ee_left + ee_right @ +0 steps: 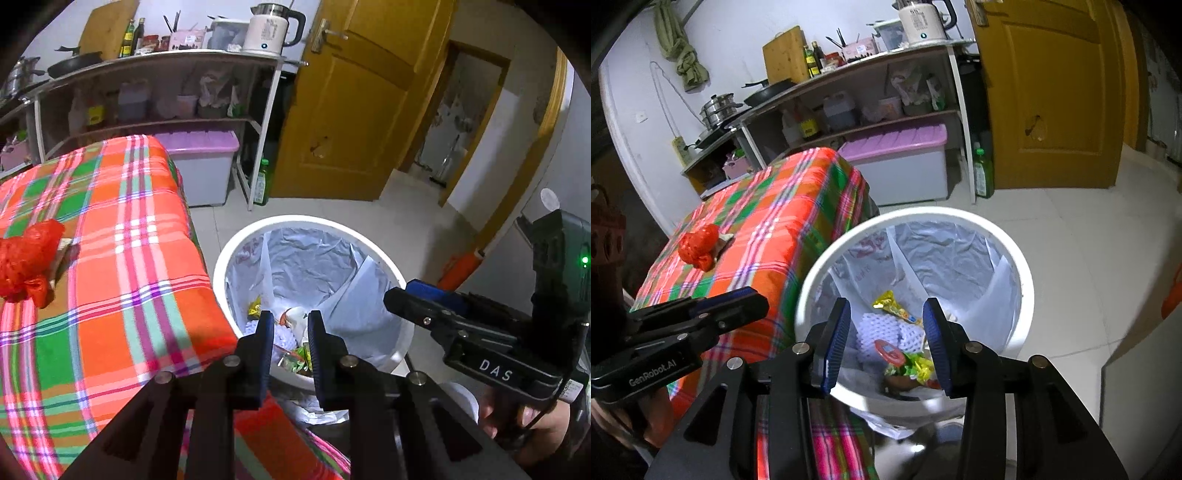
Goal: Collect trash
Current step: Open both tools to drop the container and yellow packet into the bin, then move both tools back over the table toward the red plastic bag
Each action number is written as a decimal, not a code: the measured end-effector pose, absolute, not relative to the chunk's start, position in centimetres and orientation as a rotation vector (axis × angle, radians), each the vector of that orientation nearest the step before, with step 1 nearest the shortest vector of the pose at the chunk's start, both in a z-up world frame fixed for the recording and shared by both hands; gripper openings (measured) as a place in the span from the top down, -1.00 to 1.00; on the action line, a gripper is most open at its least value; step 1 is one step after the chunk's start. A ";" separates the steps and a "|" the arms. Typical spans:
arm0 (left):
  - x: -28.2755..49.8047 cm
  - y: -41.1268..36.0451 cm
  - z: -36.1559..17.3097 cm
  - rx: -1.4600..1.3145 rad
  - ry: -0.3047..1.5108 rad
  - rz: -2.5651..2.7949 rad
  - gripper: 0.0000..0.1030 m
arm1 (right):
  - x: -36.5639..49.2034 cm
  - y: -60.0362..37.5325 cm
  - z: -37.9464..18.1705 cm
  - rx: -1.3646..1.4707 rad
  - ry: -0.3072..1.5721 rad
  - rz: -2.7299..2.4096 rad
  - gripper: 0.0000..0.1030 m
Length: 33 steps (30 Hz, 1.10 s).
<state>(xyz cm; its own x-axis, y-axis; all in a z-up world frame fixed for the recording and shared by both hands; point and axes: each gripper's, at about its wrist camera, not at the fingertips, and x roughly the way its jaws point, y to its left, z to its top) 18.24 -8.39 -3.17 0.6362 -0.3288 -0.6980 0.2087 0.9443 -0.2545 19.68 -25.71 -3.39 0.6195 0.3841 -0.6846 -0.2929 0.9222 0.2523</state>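
Note:
A white bin with a pale liner stands on the floor beside the table. It holds a yellow wrapper, white foam netting and other wrappers. My left gripper hovers over the bin's near edge, open a little, with nothing between its fingers. Beside it over the bin is my right gripper, open wider and also holding nothing. A crumpled red plastic bag lies on the checked tablecloth, left of both grippers.
A shelf unit behind the table carries a white kettle, bottles and pans. A lilac-lidded storage box and a green bottle stand below it. A yellow door is to the right, over pale floor tiles.

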 end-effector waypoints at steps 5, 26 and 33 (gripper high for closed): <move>16.7 -7.5 -2.0 -0.161 0.795 -0.297 0.65 | 18.4 -24.9 -1.9 0.104 0.781 0.411 0.18; 10.4 -1.9 1.6 -0.163 0.655 -0.140 0.65 | 14.7 -19.6 1.5 0.056 0.696 0.555 0.15; 9.4 -0.2 1.7 -0.176 0.646 -0.092 0.65 | 14.3 -17.9 1.7 0.042 0.693 0.592 0.10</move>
<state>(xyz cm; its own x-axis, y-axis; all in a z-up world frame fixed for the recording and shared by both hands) 9.35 -0.19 1.73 0.7948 -0.1394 -0.5906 0.0301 0.9811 -0.1911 14.34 -17.94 1.75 0.6124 0.5268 -0.5894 -0.4999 0.8357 0.2275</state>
